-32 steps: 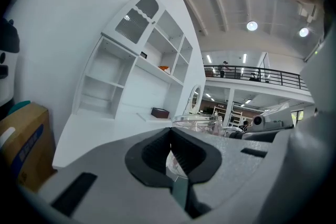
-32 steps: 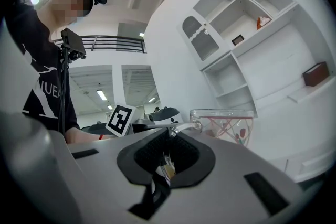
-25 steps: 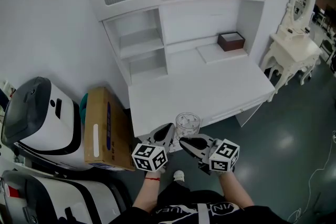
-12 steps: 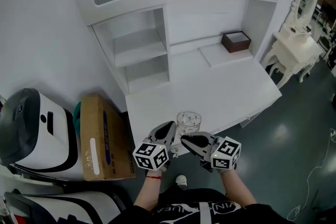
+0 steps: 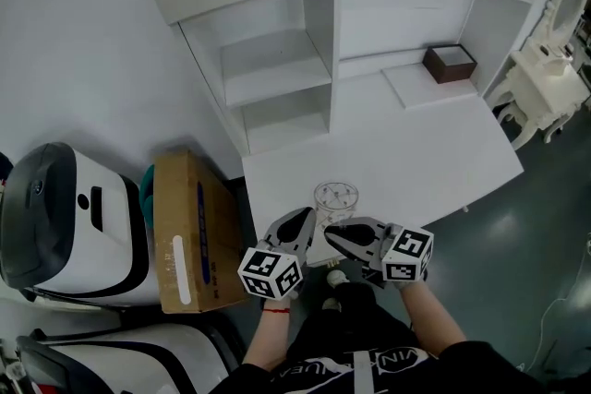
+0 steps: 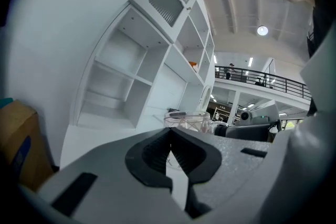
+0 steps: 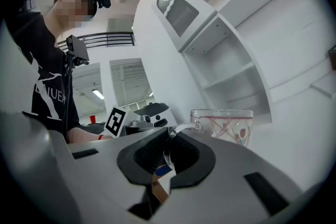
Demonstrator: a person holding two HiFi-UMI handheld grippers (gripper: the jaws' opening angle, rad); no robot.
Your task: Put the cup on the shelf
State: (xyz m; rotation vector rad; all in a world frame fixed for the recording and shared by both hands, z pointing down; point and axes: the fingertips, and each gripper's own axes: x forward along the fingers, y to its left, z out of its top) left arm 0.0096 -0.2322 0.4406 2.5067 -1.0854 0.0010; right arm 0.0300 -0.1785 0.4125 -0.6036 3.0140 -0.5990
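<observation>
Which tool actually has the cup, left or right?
The right tool, shut on the glass cup by its handle. The left tool is shut empty beside it.

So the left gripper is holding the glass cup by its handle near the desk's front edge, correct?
Not the left. The right gripper is holding the glass cup by its handle near the desk's front edge; the right gripper view shows the handle pinched between its jaws. The left gripper is shut on nothing.
</observation>
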